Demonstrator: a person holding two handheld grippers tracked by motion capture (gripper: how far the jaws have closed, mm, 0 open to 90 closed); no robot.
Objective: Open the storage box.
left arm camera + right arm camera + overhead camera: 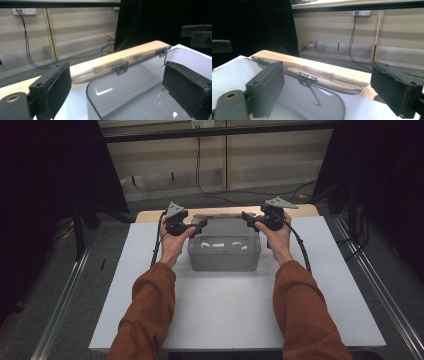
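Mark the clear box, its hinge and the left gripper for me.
clear plastic box (224,261): high view, on its near front wall.
hinge (120,67): left gripper view, on the black clip at the box's rear rim.
left gripper (200,224): high view, midway between its open jaw tips.

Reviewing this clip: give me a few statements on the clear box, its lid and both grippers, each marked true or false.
1. The clear plastic box stands on the white board. True.
2. Its hinged lid is shut. False: it is folded back, flat on the table.
3. The left gripper clamps the box wall. False: its jaws stand open, nothing gripped.
4. The right gripper is open. True.
5. The box holds tools. False: it looks empty.
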